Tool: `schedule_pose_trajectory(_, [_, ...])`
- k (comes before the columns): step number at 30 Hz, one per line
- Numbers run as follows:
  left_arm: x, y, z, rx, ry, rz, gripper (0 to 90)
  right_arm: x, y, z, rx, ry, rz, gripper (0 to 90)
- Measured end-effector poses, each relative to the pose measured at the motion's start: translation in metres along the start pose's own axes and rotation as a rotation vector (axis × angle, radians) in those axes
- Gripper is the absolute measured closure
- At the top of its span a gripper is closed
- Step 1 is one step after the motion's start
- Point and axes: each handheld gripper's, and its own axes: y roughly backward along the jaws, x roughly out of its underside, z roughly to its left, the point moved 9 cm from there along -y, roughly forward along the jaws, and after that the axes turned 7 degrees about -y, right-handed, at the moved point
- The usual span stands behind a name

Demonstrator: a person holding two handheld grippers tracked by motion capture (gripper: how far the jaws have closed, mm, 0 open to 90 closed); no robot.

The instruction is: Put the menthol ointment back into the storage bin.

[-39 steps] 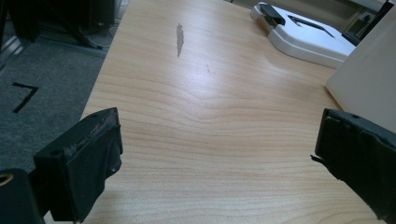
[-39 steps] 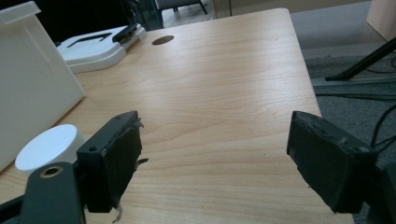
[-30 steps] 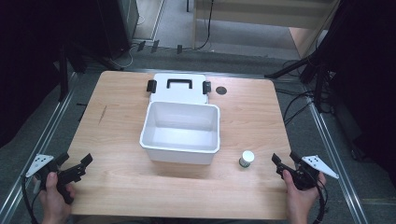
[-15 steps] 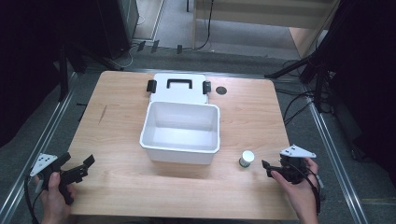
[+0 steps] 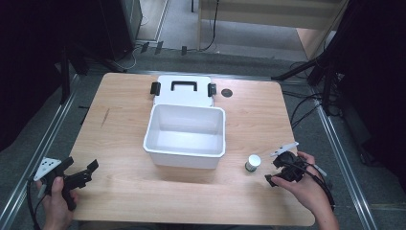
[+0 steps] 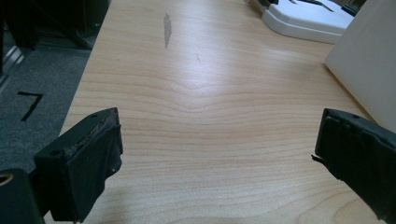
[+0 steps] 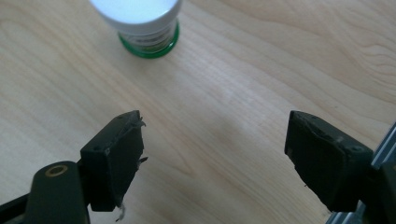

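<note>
Since a moment ago, the right claw has been moved closer to the small white jar. Its jaws have just been opened wider, with nothing held between them. The left claw is kept open over the surface.

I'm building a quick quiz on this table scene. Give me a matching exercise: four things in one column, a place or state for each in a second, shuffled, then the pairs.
Things:
1. white bin
2. lid
3. small jar
4. left gripper

Places or states:
A. near the table's front left corner, jaws open
B. lying flat behind the bin
C. standing just ahead of the right gripper
D. empty, mid-table

Pairs: 1-D, 2-B, 3-C, 4-A
</note>
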Motion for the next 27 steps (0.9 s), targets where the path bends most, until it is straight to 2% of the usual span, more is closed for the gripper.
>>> schedule_pose_trajectory(1, [0.0, 0.0, 0.0, 0.0, 0.0, 0.001, 1.5, -0.001, -0.001, 0.002, -0.006, 0.019, 0.024, 19.6])
schedule_pose_trajectory(8, [0.0, -0.002, -0.002, -0.005, -0.012, 0.007, 1.6, -0.002, -0.005, 0.011, -0.035, 0.065, 0.176, 18.8])
schedule_pose_trajectory(11, [0.0, -0.002, -0.002, -0.008, -0.019, 0.013, 1.5, -0.006, -0.003, 0.017, -0.063, 0.068, 0.195, 18.7])
schedule_pose_trajectory(16, [0.002, -0.005, -0.003, -0.022, -0.027, 0.031, 1.6, -0.013, -0.002, 0.022, -0.061, 0.053, 0.21, 16.3])
schedule_pose_trajectory(18, [0.003, -0.007, -0.003, -0.042, -0.045, 0.045, 1.6, -0.018, -0.002, 0.024, -0.053, 0.05, 0.218, 16.9])
schedule_pose_trajectory(23, [0.004, -0.008, -0.006, -0.046, -0.077, 0.059, 1.5, -0.025, -0.001, 0.029, -0.085, 0.053, 0.232, 22.7])
schedule_pose_trajectory(27, [0.004, -0.009, -0.006, -0.049, -0.081, 0.064, 1.6, -0.032, -0.002, 0.03, -0.085, 0.043, 0.238, 24.6])
